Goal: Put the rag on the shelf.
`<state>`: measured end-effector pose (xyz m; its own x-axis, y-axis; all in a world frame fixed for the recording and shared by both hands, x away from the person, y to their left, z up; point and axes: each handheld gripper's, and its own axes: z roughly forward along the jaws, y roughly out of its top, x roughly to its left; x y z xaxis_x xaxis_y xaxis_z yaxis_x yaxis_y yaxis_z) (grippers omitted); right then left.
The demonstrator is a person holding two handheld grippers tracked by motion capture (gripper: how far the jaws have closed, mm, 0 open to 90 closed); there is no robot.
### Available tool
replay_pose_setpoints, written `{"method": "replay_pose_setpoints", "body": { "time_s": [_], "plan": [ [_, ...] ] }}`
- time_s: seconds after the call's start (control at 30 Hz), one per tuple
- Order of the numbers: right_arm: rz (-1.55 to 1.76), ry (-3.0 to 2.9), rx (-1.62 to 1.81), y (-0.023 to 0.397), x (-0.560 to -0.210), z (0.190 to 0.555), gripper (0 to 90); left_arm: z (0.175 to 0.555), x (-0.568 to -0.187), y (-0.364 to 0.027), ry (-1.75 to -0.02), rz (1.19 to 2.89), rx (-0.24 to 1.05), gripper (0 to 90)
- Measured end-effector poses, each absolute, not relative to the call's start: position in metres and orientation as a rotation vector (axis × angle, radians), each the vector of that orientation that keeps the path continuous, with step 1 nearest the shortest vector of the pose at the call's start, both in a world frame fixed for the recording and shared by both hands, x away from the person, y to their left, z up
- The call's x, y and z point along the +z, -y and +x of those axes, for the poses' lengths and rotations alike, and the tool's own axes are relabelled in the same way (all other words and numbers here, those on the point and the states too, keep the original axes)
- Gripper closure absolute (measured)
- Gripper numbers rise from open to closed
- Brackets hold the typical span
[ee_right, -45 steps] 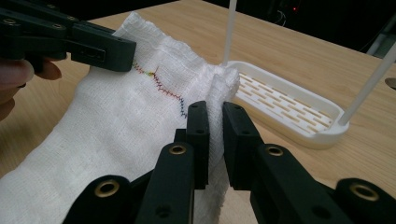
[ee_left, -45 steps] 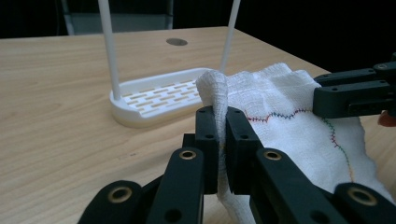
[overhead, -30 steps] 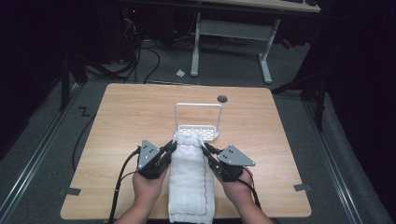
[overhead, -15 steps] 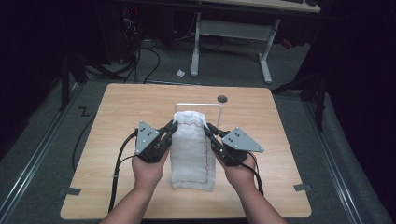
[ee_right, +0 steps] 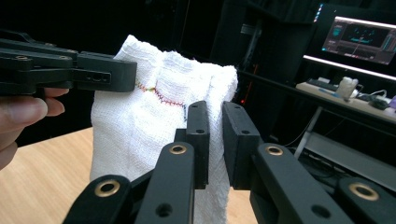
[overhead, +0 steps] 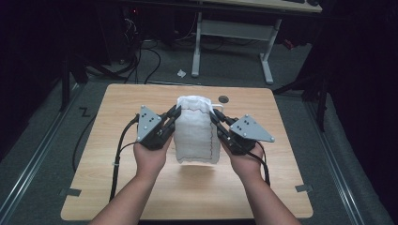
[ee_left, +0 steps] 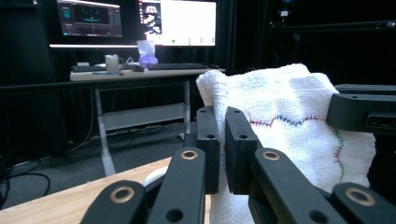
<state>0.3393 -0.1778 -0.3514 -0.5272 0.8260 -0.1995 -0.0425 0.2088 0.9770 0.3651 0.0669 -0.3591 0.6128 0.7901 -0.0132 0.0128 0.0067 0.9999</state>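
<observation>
High view: a white towel (overhead: 195, 129) hangs above the middle of the wooden bench (overhead: 108, 173), lifted clear — its shadow lies on the bench below its lower edge. The left gripper (overhead: 174, 114) grips the towel's upper left corner and the right gripper (overhead: 215, 116) its upper right corner. Each is held in 1 hand, forearms entering from the near edge. A small dark round mark (overhead: 224, 99) sits near the far edge, just beyond the towel.

Left gripper view: the left gripper's (ee_left: 221, 140) jaws are nearly closed, pinching a fold of the towel (ee_left: 289, 135) between them. Coloured zigzag stitching crosses the cloth. The other gripper's black jaws reach in from the right onto the towel's far corner.

Right gripper view: the right gripper's (ee_right: 215, 135) jaws are likewise clamped on the towel's (ee_right: 140, 126) edge — only a narrow gap. The left gripper (ee_right: 126, 74) holds the opposite corner, fingers (ee_right: 25, 109) visible behind it.
</observation>
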Motion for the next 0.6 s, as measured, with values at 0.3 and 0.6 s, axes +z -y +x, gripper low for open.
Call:
{"method": "replay_pose_setpoints", "body": {
  "time_s": [0.3, 0.6],
  "plan": [
    [0.747, -1.676, 1.427, 0.182, -0.338, 0.346, 82.1, 0.376, -0.345, -0.062, -0.705, 1.445, 0.723, 86.0],
    [0.763, -1.665, 1.412, 0.183, -0.331, 0.36, 82.2, 0.397, -0.335, -0.058, -0.732, 1.465, 0.719, 86.0]
  ]
}}
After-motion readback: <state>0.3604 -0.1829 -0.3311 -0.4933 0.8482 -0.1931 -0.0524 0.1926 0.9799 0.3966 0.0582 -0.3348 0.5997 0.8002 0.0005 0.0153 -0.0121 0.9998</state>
